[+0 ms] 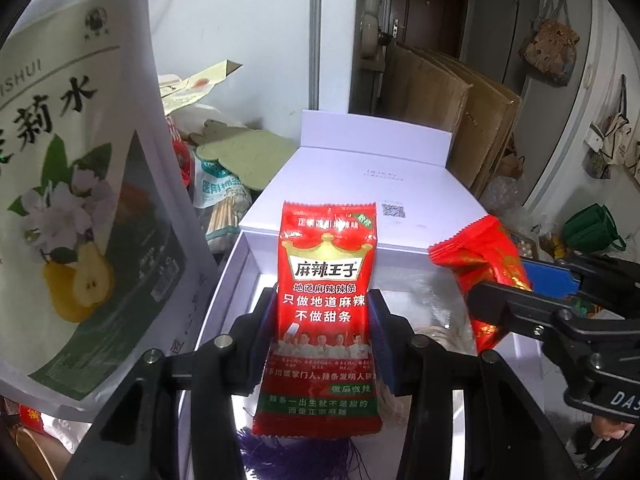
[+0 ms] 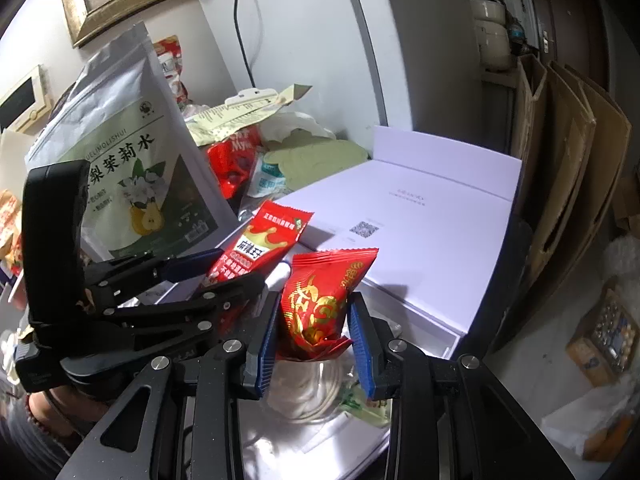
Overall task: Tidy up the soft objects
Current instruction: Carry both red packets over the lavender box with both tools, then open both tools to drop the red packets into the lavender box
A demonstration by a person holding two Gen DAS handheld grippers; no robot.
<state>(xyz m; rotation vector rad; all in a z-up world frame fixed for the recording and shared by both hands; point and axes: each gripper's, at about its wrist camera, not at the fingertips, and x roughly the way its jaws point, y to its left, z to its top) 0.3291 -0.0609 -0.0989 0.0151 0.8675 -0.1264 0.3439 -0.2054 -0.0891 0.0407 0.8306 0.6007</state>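
- Risk: both packets are slick, crinkly film, so either could slide out of its pads and miss the open white box (image 1: 224, 280), dropping on the clutter past its left edge.
- The left gripper (image 1: 322, 316) pinches the spicy-strip packet (image 1: 326, 300) upright over the box's near end.
- The right gripper (image 2: 314, 330) clamps the red-and-gold packet (image 2: 320, 300) over the box interior, just beside the first.

left gripper (image 1: 322, 320): jaws clamped on a packet, held upright between blue pads (image 1: 378, 332); fingers pointing forward | right gripper (image 2: 314, 320): jaws closed on a second packet; just beside the left gripper, apart
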